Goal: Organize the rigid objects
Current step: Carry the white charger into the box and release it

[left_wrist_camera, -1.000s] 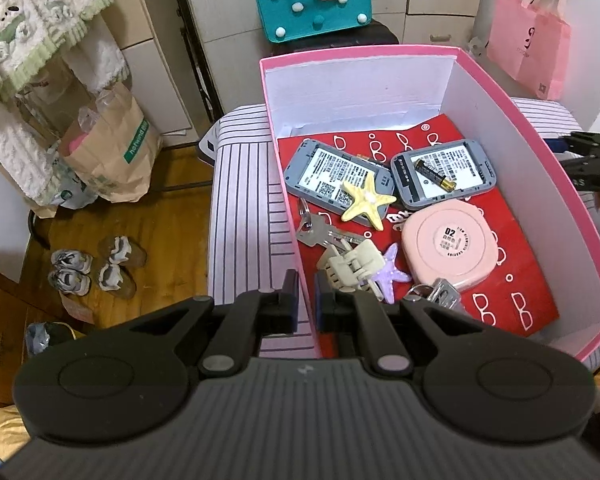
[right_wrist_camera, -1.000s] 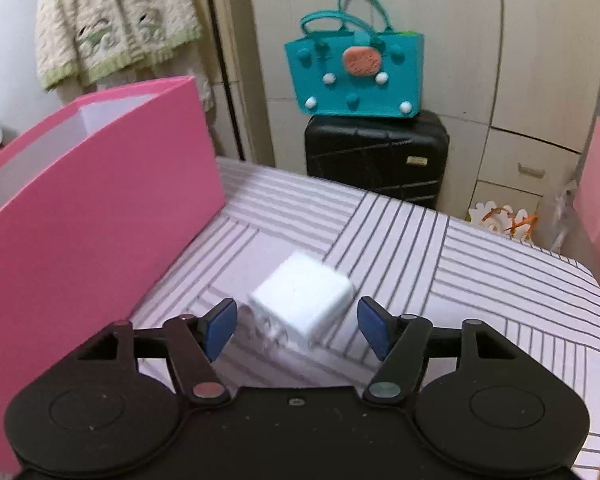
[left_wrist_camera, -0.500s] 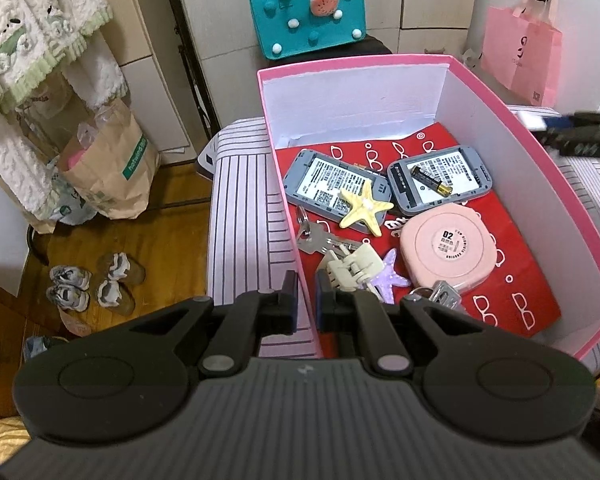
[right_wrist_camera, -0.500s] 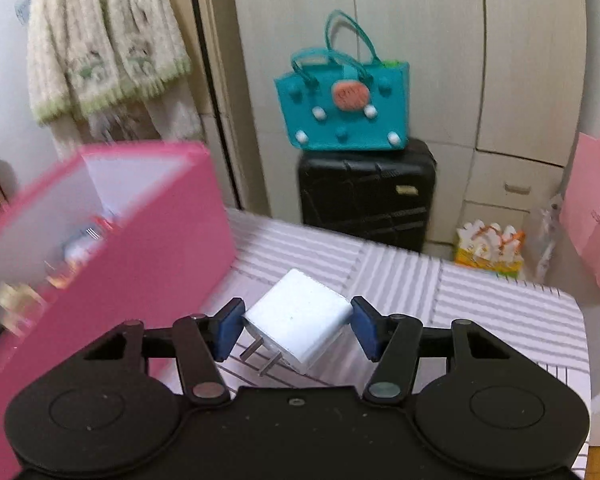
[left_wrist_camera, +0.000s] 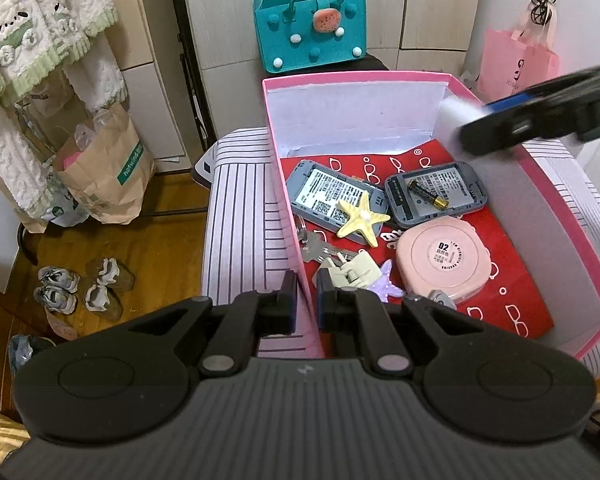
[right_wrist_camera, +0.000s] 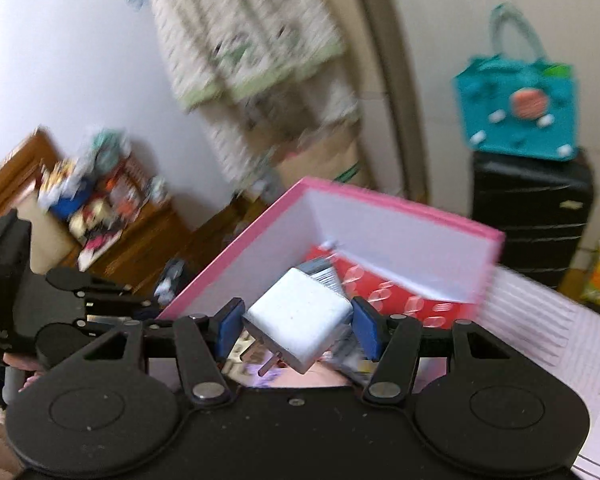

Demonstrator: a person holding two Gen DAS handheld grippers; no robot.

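Note:
My left gripper (left_wrist_camera: 304, 300) is shut on the near left wall of the pink box (left_wrist_camera: 288, 216). The box holds two grey devices (left_wrist_camera: 332, 196), a battery (left_wrist_camera: 428, 196), a yellow starfish (left_wrist_camera: 362, 218), keys (left_wrist_camera: 320, 246), a beige clip (left_wrist_camera: 354, 272), a purple starfish (left_wrist_camera: 388, 284) and a pink round case (left_wrist_camera: 444, 264). My right gripper (right_wrist_camera: 298, 326) is shut on a white plug adapter (right_wrist_camera: 300, 324) and holds it above the box (right_wrist_camera: 404, 232). It shows blurred in the left wrist view (left_wrist_camera: 456, 120) over the box's far right corner.
The box stands on a striped cushion (left_wrist_camera: 240, 208). A teal bag (left_wrist_camera: 310, 28) sits on a black suitcase (right_wrist_camera: 532, 216) behind it. A pink bag (left_wrist_camera: 516, 64) hangs at the right. Paper bags (left_wrist_camera: 104, 164) and shoes (left_wrist_camera: 80, 288) are on the wooden floor at left.
My right gripper closed on the white adapter, lifted it off the cushion and swung left over the pink box. My left gripper kept its hold on the box wall.

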